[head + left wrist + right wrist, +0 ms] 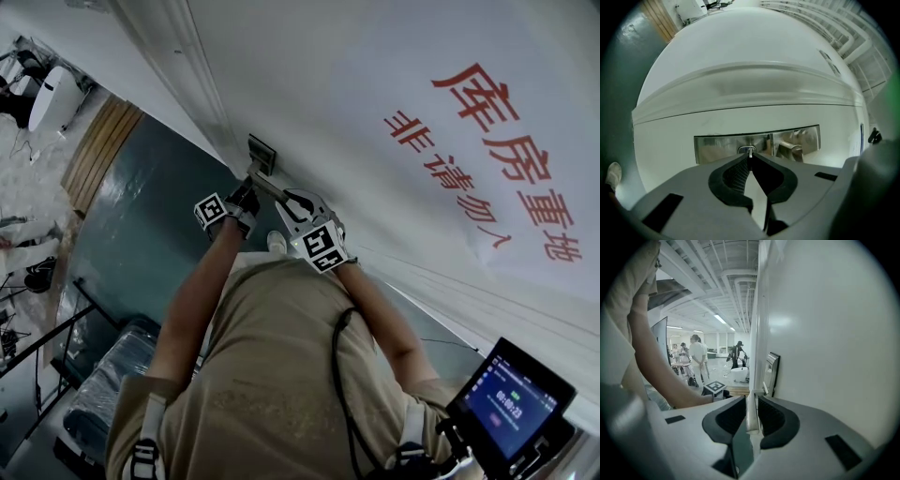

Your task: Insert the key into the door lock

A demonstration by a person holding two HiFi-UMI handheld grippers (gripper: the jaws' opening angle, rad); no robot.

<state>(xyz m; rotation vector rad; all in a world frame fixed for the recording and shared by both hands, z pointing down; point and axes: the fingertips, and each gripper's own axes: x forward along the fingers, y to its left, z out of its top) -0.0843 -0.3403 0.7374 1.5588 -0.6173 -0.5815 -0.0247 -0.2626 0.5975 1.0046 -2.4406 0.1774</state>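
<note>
Left gripper view looks straight at the white door (740, 98), with a shiny rectangular metal lock plate (717, 147) set across it. The left gripper (750, 157) has its black ribbed jaws pressed together on a small silver key (749, 153), which sticks out just past the jaw tips. The key's tip meets the oval keyhole (743, 149) near the middle of the plate; how far it has gone in cannot be told. Just right of the keyhole, the plate carries the base of the silver door handle lever (791, 151).

In the right gripper view, the right gripper (751, 401) is clamped on that lever, which runs as a pale bar between the two black pads and out toward the lock plate on the far door face. The left gripper's marker cube shows just left of the lever's far end. Farther off, to the left, several people (698, 352) stand in a bright hall.

From the head view, both grippers sit close together at the lock, the left one on the left and the right one near the handle. Large red characters (506, 155) are printed on the door to the right. The grey-green floor (141, 216) lies to the left, and a black device with a lit blue screen (511, 398) is at the near right.
</note>
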